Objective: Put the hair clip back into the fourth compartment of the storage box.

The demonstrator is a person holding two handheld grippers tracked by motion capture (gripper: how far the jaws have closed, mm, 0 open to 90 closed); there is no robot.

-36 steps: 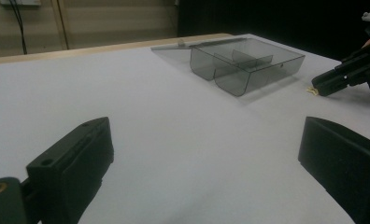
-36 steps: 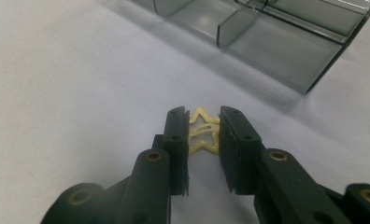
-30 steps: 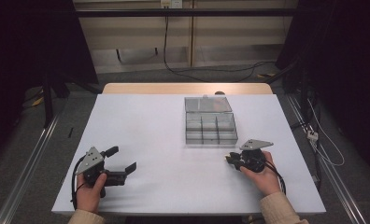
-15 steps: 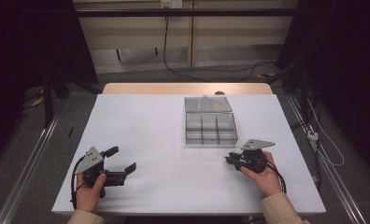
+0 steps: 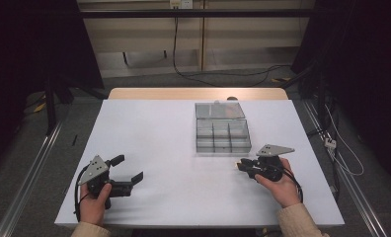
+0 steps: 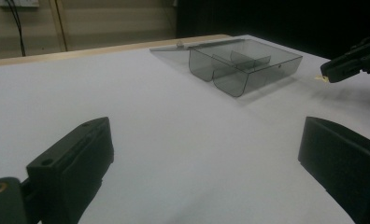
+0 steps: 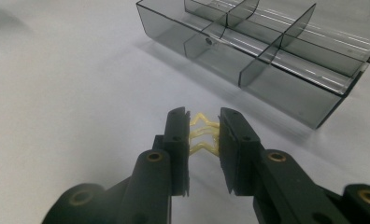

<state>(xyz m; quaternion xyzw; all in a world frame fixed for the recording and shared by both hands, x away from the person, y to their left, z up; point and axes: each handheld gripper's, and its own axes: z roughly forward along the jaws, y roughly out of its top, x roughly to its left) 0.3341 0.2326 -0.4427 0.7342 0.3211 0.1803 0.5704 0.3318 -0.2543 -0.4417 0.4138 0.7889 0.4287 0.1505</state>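
My right gripper (image 7: 204,114) is shut on a small pale-yellow zigzag piece (image 7: 203,139), pinched between its two black pads just above the white table. In the high view this gripper (image 5: 240,164) lies at the right, its tips just short of the near right corner of a clear smoky compartment box (image 5: 222,134), whose lid (image 5: 219,109) lies open behind it. The box's compartments (image 7: 286,56) look empty. My left gripper (image 5: 130,168) rests at the near left, jaws wide open with nothing between them (image 6: 206,154). Its view takes in the box (image 6: 244,63) and the right gripper's tip (image 6: 335,70) with the yellow piece (image 6: 321,79).
The white table (image 5: 174,143) has a wooden strip along its far edge (image 5: 193,94). Cables trail on the floor beyond the table and at the right side. Dark curtains stand on both sides.
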